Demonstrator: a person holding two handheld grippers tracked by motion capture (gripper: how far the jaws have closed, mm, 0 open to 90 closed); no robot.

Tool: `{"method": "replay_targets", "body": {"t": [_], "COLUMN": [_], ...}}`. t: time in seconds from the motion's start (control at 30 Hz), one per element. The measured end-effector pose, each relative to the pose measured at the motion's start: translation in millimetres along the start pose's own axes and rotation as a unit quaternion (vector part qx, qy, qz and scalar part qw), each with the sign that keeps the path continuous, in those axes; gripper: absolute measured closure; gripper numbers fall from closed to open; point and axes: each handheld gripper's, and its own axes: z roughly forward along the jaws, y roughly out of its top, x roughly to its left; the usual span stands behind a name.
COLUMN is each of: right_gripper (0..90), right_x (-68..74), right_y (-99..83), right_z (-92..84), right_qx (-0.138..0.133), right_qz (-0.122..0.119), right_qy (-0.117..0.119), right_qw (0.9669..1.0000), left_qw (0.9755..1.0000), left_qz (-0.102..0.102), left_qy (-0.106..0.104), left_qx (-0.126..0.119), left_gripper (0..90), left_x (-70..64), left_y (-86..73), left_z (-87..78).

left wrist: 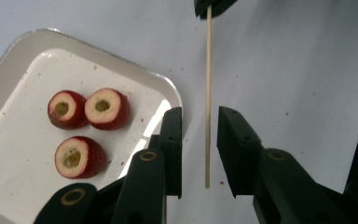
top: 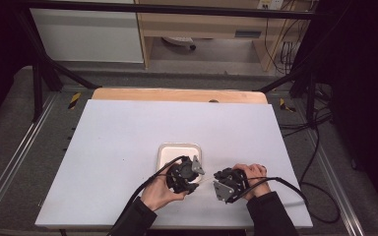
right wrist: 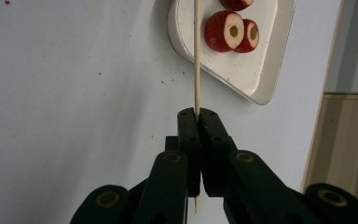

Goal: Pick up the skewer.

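High view: both hand-held grippers sat near the worktop's [top: 128,128] front edge beside a white tray [top: 165,152]. Left gripper view: the left hand-held gripper [left wrist: 199,154] stood narrowly open around a thin wooden skewer [left wrist: 208,93], pads clear. Right gripper view: the right hand-held gripper [right wrist: 198,116] clamped the skewer [right wrist: 196,56].

Between the matt black plastic fingers [left wrist: 235,149] runs a smooth pale wooden skewer [left wrist: 208,93]; beside them, a glossy white tray [left wrist: 9,140] holds moist-cut red fruit pieces [left wrist: 106,108].

Thin pale wooden skewer [right wrist: 196,56], straight, above the white table beside the tray.
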Motion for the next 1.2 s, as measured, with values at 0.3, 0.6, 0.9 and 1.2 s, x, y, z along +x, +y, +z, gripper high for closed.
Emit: {"method": "replay_targets", "body": {"t": [0.3, 0.6, 0.9, 1.2], "right_gripper": [88.8, 88.7, 76.9, 42.6], "right_x": [-4.1, -3.7, -6.6, -12.9], "right_y": [11.8, 15.8, 14.1, -8.0], "right_z": [2.8, 2.9, 1.7, -6.9], "right_qx": [0.021, 0.021, 0.019, -0.012], "right_qz": [-0.04, -0.054, 0.006, 0.228], "right_qy": [-0.002, -0.007, -0.005, -0.01], "right_qw": [0.999, 0.9983, 0.9998, 0.9736], "left_qw": [0.9979, 0.9964, 0.9977, 0.9985], "left_qz": [-0.011, -0.006, -0.011, -0.051], "left_qy": [-0.019, -0.019, -0.005, 0.02], "left_qx": [0.062, 0.082, 0.067, 0.011], "left_gripper": [79.0, 88.3, 88.7, 88.6], "left_x": [6.6, 4.5, 2.5, 1.9], "left_y": [8.8, 13.4, 5.8, -24.0], "left_z": [12.2, 19.6, 16.3, 3.7]}}
